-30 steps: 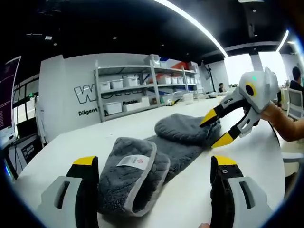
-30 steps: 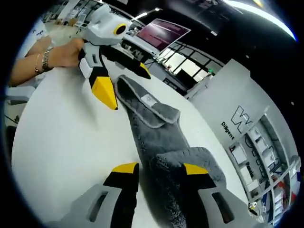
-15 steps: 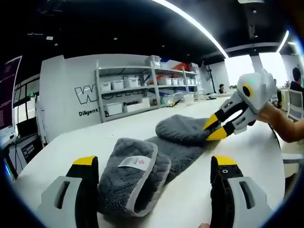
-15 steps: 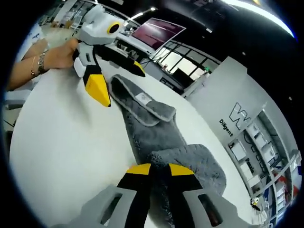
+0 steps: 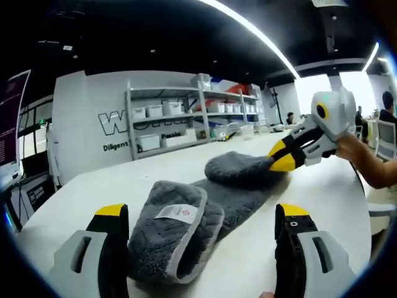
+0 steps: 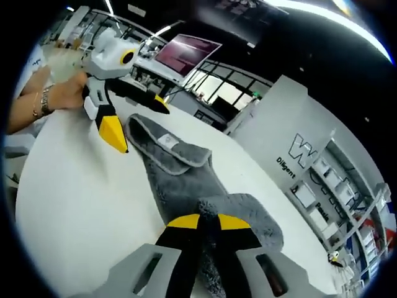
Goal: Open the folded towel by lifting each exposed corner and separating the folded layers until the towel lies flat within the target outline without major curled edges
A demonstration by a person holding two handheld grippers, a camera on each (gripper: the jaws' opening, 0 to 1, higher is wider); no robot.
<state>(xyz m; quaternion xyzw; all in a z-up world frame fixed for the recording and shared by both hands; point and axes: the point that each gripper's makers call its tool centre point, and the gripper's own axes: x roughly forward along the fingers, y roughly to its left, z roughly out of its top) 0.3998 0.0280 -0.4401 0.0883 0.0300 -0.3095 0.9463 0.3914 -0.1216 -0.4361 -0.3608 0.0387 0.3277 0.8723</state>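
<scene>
left gripper view: your left gripper [image 5: 198, 248] hovers low over the white tabletop [image 5: 124, 177], its jaws spread wide on either side of the near end of the grey towel [image 5: 205, 202]. that near end is folded back on itself, showing a pale bound edge and a white label [image 5: 175, 212]. the towel runs away across the tabletop as a long bunched strip to a rounded, doubled-over far end. there your right gripper [image 5: 286, 159], held in a hand [image 5: 360, 155], has its yellow-tipped jaws brought together on the edge of the far fold. behind the tabletop stand a white wall with dark lettering and a shelf rack [image 5: 186, 115] carrying bins.

right gripper view: your left gripper [image 6: 133, 121] sits at the towel's [image 6: 186, 180] labelled end, jaws wide apart, one yellow tip just beside the towel's edge, held by a hand [image 6: 62, 93] with a bracelet at the wrist. the label [image 6: 166, 140] lies on the folded flap. at the bottom, your right gripper [image 6: 208, 221] has its jaws nearly closed, pinching the thick fold of towel between them. the tabletop [image 6: 74, 186] is white around the strip.
</scene>
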